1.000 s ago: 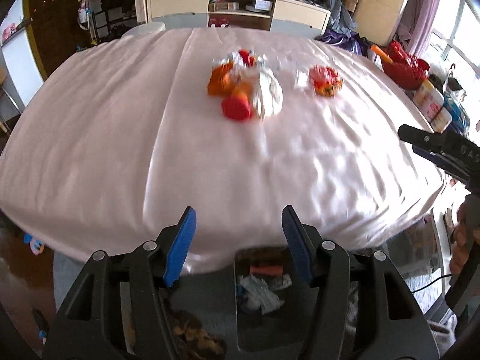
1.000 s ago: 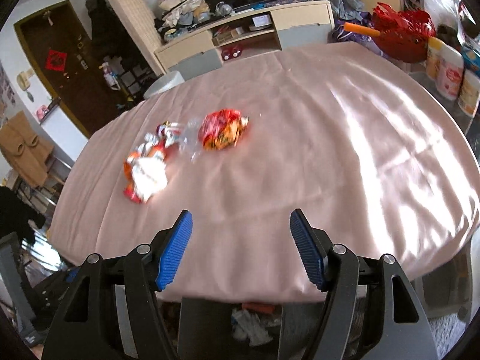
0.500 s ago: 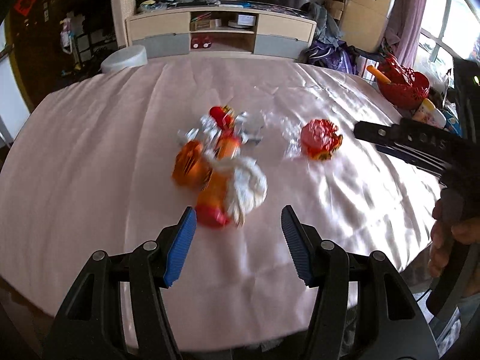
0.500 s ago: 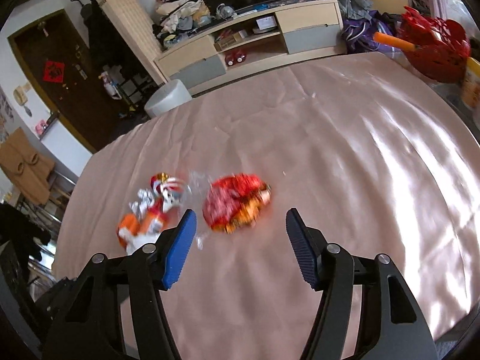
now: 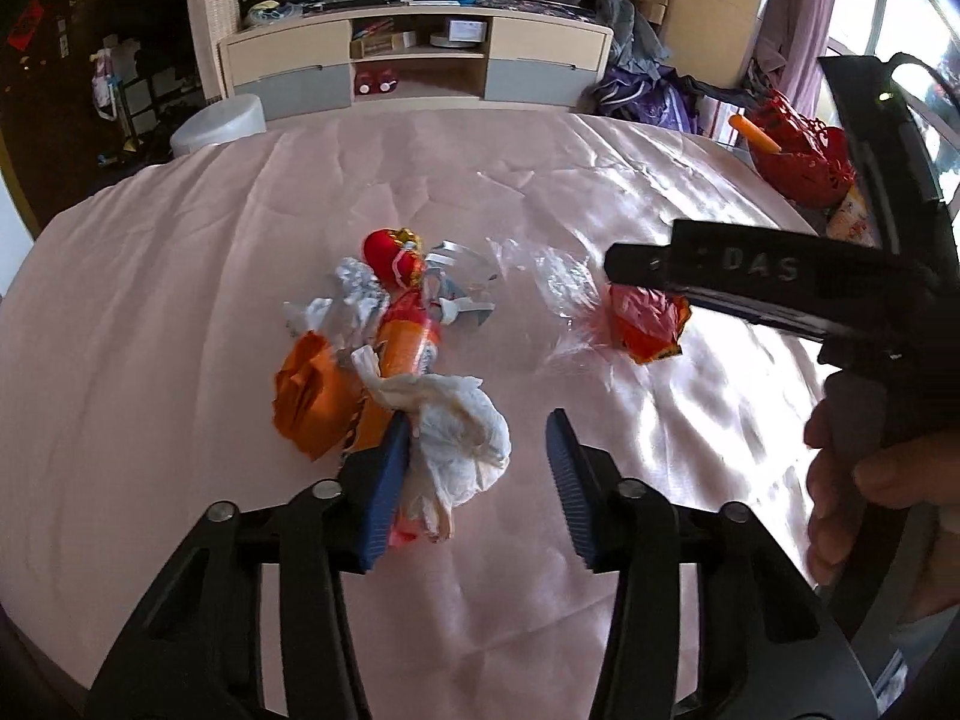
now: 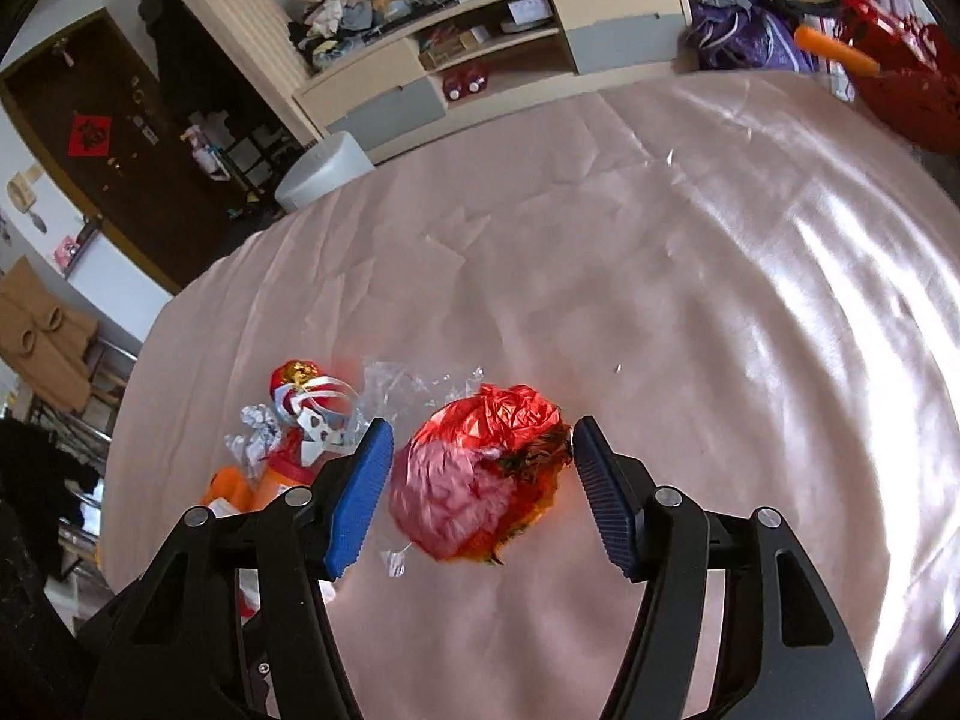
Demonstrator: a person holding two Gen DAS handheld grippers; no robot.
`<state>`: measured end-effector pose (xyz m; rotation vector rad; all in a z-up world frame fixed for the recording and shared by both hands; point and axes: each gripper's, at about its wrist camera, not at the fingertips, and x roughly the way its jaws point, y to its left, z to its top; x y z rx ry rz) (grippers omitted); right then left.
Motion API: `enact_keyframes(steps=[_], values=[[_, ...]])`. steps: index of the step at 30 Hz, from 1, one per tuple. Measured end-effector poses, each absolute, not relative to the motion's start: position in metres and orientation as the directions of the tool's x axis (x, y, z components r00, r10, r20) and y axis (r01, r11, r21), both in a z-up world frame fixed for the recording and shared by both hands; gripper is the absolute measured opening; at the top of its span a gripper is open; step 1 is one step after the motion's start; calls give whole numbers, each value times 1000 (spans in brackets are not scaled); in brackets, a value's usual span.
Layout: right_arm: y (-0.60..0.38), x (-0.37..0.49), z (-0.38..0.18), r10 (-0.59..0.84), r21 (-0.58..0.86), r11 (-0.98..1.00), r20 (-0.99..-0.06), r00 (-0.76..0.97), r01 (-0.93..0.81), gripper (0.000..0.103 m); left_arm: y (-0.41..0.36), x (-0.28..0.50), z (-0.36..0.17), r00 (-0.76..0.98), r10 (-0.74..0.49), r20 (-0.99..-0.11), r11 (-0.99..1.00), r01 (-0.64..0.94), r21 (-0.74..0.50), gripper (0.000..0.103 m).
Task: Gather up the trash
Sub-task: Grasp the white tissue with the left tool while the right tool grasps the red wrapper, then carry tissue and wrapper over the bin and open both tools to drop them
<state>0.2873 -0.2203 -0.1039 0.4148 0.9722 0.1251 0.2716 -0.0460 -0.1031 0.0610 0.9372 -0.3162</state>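
Observation:
Trash lies on a pink tablecloth. My left gripper is open, its jaws low around a crumpled white tissue at the near end of a pile with an orange wrapper and a red-capped packet. My right gripper is open, its jaws on either side of a crumpled red foil wrapper, not touching it. That wrapper and the right gripper's body also show in the left wrist view. Clear plastic film lies just behind the wrapper.
A low TV cabinet stands beyond the table with a white stool before it. A red basket sits off the table's right edge. The pile lies left of my right gripper.
Both grippers moved forward over the table and lower. The left one reached the white tissue; the right one came down around the red foil wrapper. Both stayed open.

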Motion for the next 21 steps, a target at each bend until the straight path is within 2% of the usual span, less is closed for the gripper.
enact_keyframes(steps=[2, 4, 6, 15, 21], values=[[-221, 287, -111, 305, 411, 908, -779, 548, 78, 58, -48, 274, -106, 535, -256, -805, 948, 303, -100, 23], [-223, 285, -111, 306, 409, 910, -771, 559, 66, 49, -48, 274, -109, 526, -256, -811, 947, 307, -100, 15], [-226, 281, -107, 307, 407, 911, -766, 565, 57, 44, -49, 273, -110, 524, -256, -812, 945, 313, -96, 9], [-239, 248, -79, 292, 389, 921, -745, 599, 35, 43, -52, 241, -97, 536, -252, -805, 943, 323, -80, 6], [-244, 194, -64, 310, 388, 922, -737, 600, 0, 43, -55, 188, -84, 536, -275, -798, 936, 338, -96, 6]])
